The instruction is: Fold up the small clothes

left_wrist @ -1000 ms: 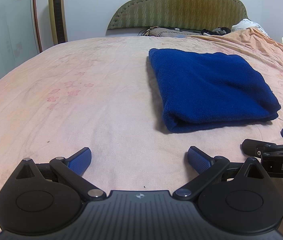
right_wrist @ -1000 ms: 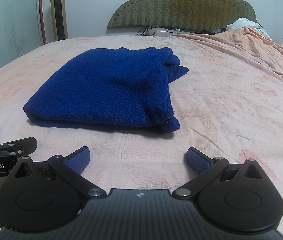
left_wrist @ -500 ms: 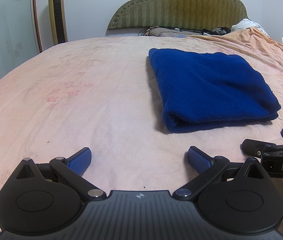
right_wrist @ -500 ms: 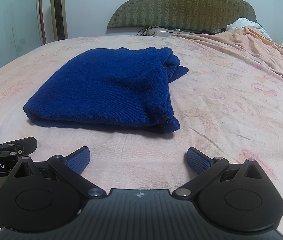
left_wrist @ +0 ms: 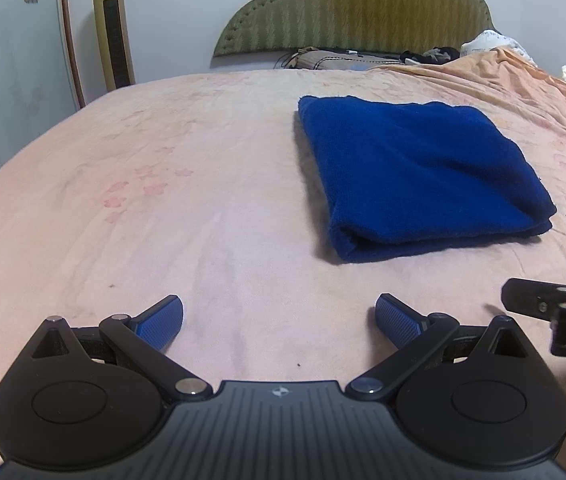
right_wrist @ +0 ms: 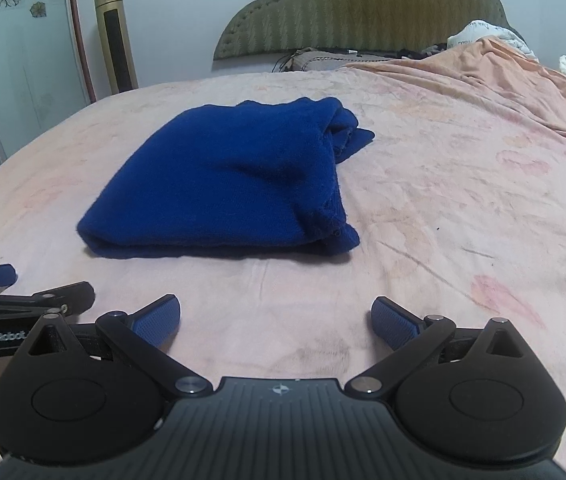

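A dark blue knitted garment lies folded into a thick rectangle on the pink bed sheet. In the right wrist view the garment sits ahead and to the left, with loose ends bunched at its far right corner. My left gripper is open and empty, low over the sheet, short of the garment and to its left. My right gripper is open and empty, just short of the garment's near edge. Each gripper shows at the edge of the other's view.
A green padded headboard stands at the far end of the bed. An orange blanket is heaped at the far right. A gold tower fan and a glass door stand to the left of the bed.
Both grippers have shifted slightly. The right wrist view now sits a bit further right, so the garment appears shifted in it. The garment itself has not moved.
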`<state>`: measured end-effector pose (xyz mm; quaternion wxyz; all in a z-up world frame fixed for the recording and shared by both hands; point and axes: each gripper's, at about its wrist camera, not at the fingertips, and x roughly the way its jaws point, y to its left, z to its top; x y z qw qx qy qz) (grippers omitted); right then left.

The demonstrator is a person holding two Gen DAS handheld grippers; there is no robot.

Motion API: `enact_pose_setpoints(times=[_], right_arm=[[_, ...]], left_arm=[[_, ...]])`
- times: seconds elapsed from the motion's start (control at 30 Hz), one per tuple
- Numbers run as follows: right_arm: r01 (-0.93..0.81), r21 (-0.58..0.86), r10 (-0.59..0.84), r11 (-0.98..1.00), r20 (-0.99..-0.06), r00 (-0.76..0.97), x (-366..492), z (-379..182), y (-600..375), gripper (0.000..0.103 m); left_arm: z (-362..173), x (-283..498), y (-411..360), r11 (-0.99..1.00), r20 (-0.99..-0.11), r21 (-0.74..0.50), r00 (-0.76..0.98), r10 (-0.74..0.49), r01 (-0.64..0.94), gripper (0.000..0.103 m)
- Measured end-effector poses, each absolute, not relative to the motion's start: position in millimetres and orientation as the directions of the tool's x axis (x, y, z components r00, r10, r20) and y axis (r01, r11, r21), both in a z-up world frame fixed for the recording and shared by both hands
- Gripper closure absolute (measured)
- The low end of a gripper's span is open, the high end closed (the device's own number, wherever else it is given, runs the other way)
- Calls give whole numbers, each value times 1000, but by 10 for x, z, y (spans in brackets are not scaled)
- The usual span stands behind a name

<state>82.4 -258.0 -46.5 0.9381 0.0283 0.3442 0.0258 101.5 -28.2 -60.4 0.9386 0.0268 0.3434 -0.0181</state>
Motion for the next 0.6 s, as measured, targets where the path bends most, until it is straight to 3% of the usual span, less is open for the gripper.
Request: enact_pose_setpoints(times=[0.6], right_arm=[[-41,37,56,998,-634,772,594,-294,-2487,0]], left_arm=[[-482,899,-283,998,-663,20,748,-36,67,0]])
